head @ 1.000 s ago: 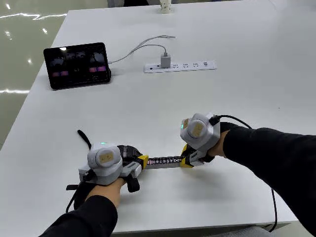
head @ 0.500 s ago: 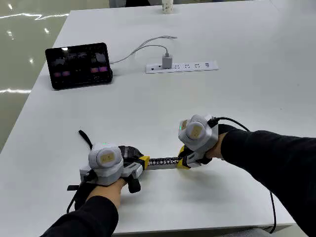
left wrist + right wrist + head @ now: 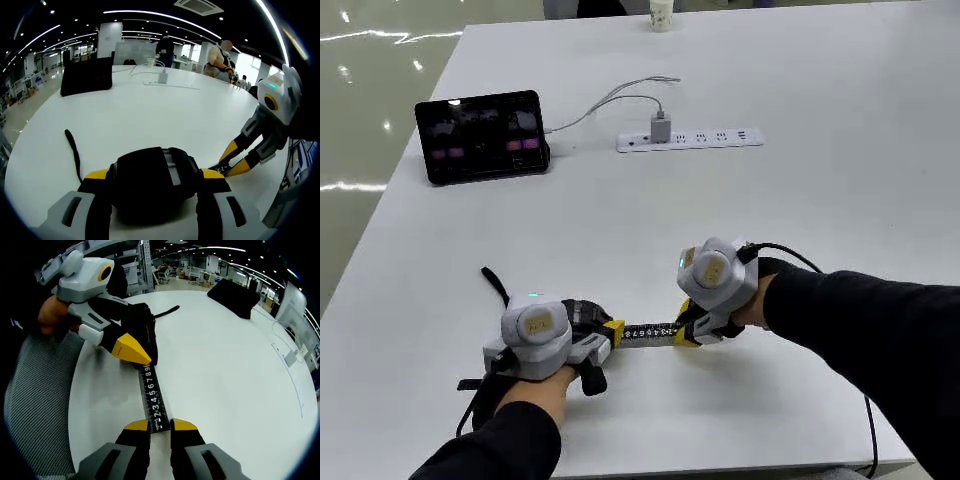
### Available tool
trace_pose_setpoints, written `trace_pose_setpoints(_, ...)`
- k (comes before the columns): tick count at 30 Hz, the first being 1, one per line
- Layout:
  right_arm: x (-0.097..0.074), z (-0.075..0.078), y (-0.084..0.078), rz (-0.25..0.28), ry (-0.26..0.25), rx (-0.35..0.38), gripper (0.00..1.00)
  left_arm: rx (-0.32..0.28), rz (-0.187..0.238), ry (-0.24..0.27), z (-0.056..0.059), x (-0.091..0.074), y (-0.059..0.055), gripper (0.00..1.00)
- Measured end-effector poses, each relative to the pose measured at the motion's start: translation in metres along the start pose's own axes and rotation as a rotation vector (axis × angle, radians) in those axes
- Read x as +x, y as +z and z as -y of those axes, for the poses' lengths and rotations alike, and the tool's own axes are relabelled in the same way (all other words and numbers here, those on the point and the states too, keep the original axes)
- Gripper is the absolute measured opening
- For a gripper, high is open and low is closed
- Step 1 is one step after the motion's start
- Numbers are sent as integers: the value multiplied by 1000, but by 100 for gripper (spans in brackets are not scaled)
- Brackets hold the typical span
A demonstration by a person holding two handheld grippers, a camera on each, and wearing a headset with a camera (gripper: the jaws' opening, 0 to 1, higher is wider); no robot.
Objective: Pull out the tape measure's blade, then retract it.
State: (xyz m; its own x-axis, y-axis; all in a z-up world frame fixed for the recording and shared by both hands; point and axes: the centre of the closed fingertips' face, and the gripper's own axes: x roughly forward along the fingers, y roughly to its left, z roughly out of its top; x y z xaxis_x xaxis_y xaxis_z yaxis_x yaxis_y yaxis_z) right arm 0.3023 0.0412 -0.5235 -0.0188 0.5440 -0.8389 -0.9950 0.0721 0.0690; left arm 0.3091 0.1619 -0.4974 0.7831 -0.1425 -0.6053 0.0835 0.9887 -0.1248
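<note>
A black tape measure case [image 3: 580, 312] lies on the white table near the front edge, and my left gripper [image 3: 600, 345] is shut on it. In the left gripper view the case [image 3: 150, 182] sits between the yellow-tipped jaws, its black wrist strap [image 3: 73, 152] trailing to the left. A short length of blade [image 3: 648, 331] runs from the case to my right gripper [image 3: 685, 333], which is shut on the blade's end. In the right gripper view the numbered blade [image 3: 151, 395] leads from my right gripper [image 3: 161, 425] up to the case [image 3: 146, 332].
A dark tablet [image 3: 483, 135] stands at the back left. A white power strip [image 3: 705, 139] with a plugged charger [image 3: 661, 127] and cable lies behind the grippers. A paper cup [image 3: 662, 13] sits at the far edge. The table's front edge runs just below the grippers.
The right gripper has moved left toward the case with the blade's end in it, so the exposed blade is shorter. The left gripper holds the case in place.
</note>
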Motion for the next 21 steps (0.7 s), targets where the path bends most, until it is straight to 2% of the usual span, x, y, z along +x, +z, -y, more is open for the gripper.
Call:
trace_pose_setpoints(13, 16, -9, 23, 45, 4, -33, 11, -3, -2, -4, 0, 0, 0, 64)
trace_pose_setpoints(21, 18, -11, 30, 65, 11, -48, 11, -8, -6, -4, 0, 1, 0, 64)
